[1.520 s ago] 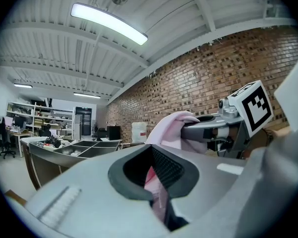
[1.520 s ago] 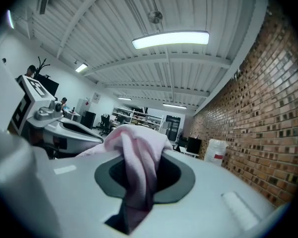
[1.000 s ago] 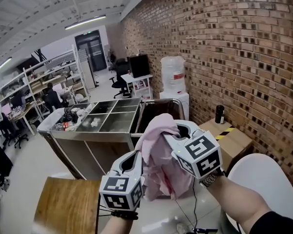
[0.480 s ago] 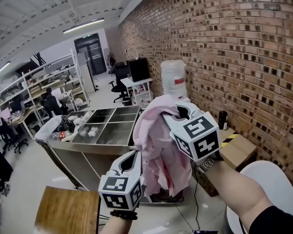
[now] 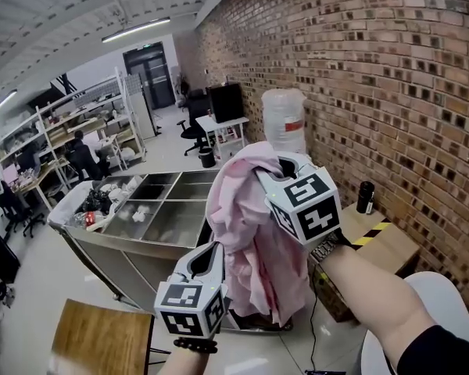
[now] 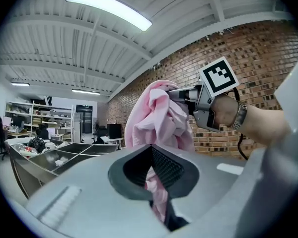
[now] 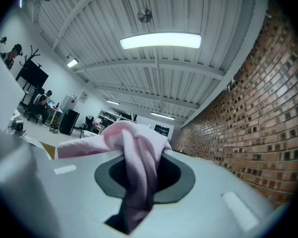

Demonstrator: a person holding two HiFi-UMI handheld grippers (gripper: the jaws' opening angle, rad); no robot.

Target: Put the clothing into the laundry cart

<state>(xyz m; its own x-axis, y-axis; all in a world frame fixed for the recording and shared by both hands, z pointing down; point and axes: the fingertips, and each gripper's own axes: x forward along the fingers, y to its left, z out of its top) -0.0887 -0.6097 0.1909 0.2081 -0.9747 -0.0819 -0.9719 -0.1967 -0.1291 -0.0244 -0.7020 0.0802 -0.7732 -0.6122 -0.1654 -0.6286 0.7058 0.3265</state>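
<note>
Brick wall (image 5: 391, 69), long, bare. Water dispenser (image 5: 285, 119) against brick wall; taped cardboard box (image 5: 383, 244) at its foot. Shelving racks (image 5: 70, 135) well apart from wall, opposite side. White ribbed ceiling (image 5: 62, 6), tube lights (image 5: 137, 30). Pale glossy floor (image 5: 31, 287).

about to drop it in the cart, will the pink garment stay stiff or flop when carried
Likely floppy: the pink garment hangs in loose folds from the right gripper. Probably light: two pinches, the other by the left gripper, carry it whole.
</note>
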